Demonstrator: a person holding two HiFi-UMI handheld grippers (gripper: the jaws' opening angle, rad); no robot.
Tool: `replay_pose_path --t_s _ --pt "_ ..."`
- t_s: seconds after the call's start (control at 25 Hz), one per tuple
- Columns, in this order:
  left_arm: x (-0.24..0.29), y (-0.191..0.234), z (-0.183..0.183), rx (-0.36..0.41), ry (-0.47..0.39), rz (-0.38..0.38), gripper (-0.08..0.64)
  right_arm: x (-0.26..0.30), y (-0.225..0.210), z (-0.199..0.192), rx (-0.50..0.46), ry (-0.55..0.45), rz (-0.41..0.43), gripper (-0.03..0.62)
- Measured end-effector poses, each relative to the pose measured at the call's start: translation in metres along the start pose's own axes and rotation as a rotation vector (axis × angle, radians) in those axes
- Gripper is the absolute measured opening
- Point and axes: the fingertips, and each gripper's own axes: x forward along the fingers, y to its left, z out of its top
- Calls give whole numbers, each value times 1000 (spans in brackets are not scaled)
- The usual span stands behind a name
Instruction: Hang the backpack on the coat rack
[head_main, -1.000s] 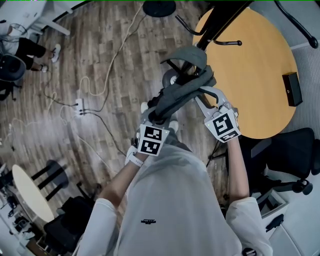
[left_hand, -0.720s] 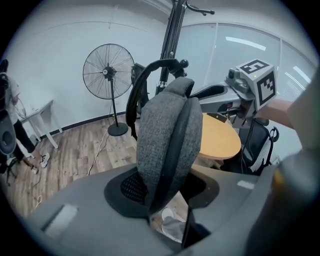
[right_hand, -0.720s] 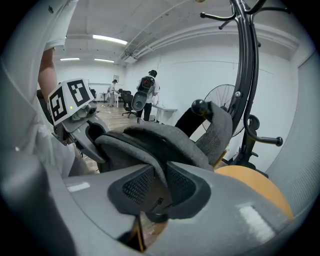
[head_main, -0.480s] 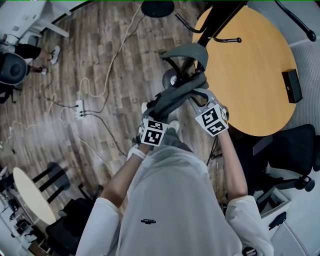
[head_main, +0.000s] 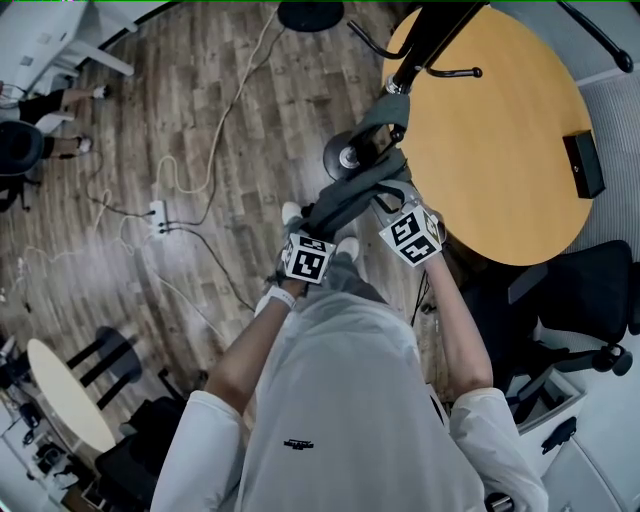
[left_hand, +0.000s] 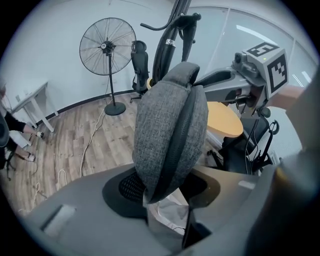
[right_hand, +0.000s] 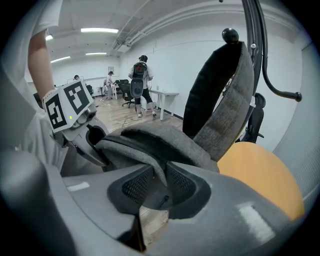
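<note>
The grey backpack (head_main: 358, 187) is off the floor, gripped at its lower end by both tongs. It stretches from the centre of the head view up and to the right, towards the pole of the coat rack (head_main: 420, 40). That slant is its long axis, with the carry loop (right_hand: 225, 95) leading and the body trailing back to the hands.

The left tongs (head_main: 316, 218) are clenched on the thick padded body. In the left gripper view the bag stands up between the mesh pads and fills the middle of the frame. The right tongs (head_main: 386, 202) are clenched on a thinner fabric edge of the bag, pinched flat between their pads. They sit on the rack side, so the right hand is a little nearer the pole.

In the right gripper view the loop rises up and right from the tongs to a ball-tipped hook (right_hand: 230, 35) at the top of the frame. I cannot tell whether the strap is seated over that ball or only rests against it. That is probably what the next move depends on.

The zip along the bag's edge looks closed, so any contents are hidden. The round desk (head_main: 500, 150) lies behind the rack at the right, and the bag is not touching it.
</note>
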Motion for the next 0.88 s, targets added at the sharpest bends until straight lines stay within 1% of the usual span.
replay_pose_path --t_s 0.08,0.24,0.4,0.6,0.68,0.76,0.88 --pt "5 2 -3 17 12 -1 196 5 1 -3 11 2 4 78" --pt "8 5 -3 28 17 -31 254 10 0 -6 10 16 3 78" --pt "5 11 -1 10 11 -26 291 16 2 -9 -9 29 1 78" --pt "0 15 -4 -11 6 -23 307 19 5 -9 -41 47 -13 80" --pt "-4 12 -8 -33 15 -36 307 19 7 -11 -53 56 -18 80" --pt "-9 8 -10 -78 20 -58 307 18 9 -13 -76 69 -26 80" --pt "-17 5 -7 -146 -5 -77 308 16 11 -17 -99 86 -32 80"
